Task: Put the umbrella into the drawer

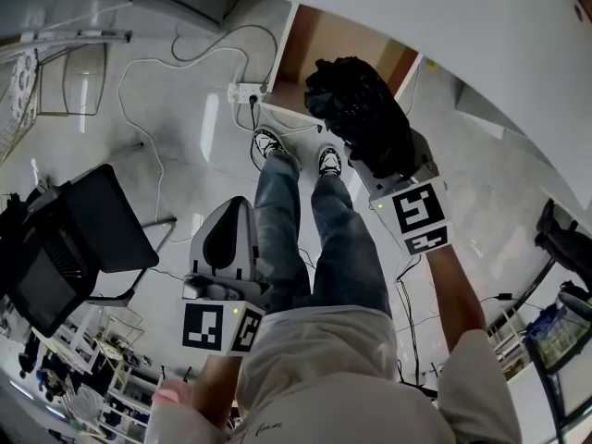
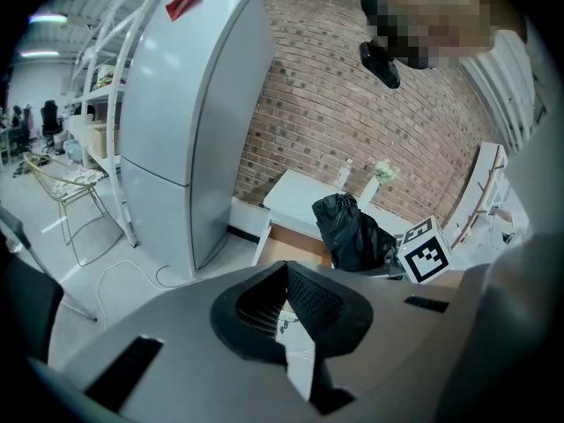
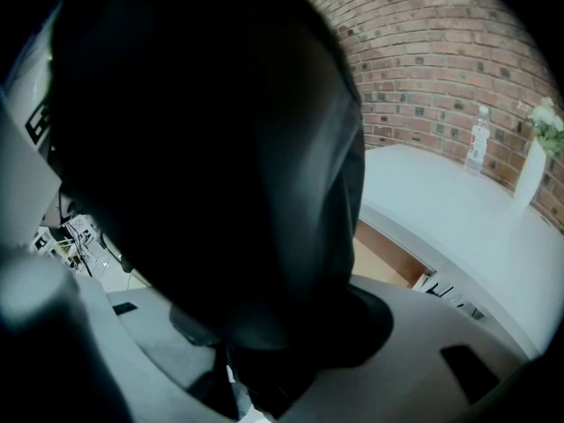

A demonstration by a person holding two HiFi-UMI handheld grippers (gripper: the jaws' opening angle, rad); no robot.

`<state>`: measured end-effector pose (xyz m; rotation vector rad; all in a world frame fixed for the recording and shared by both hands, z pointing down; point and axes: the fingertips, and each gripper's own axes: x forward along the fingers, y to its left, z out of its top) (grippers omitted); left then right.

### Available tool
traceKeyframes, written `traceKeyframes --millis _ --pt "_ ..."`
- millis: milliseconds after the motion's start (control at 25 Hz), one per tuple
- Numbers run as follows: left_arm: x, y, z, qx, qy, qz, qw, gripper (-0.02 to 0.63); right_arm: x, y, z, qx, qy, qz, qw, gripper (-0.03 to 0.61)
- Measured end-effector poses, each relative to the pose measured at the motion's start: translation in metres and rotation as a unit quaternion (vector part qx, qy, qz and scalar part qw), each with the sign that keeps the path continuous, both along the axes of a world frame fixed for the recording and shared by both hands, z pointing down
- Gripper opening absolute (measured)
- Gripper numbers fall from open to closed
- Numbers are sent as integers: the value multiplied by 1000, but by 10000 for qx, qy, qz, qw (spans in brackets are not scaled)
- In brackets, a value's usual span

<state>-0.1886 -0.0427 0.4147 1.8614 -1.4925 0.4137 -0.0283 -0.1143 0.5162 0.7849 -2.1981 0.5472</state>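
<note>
The right gripper (image 1: 400, 178) has its jaws spread wide and pressed on a bulky, folded black fabric umbrella (image 1: 356, 118), which bulges well past the tips and fills its view. The left gripper (image 1: 231, 213) has its jaws together with nothing between them. The open drawer (image 1: 310, 49), with a brown wooden inside, lies ahead of and below the right jaws, under the edge of the white desk top (image 1: 444, 26). The bundle is soft and loose, so it may slip through the pads. Overhanging cloth may also catch the desk edge or the drawer front and end up draped outside the drawer.
</note>
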Motion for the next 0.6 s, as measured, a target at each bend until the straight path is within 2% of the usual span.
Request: traceKeyframes --millis 600 --pt "2 -12 10 -92 186 28 9998 18 8 -16 40 -104 342 18 9994 250"
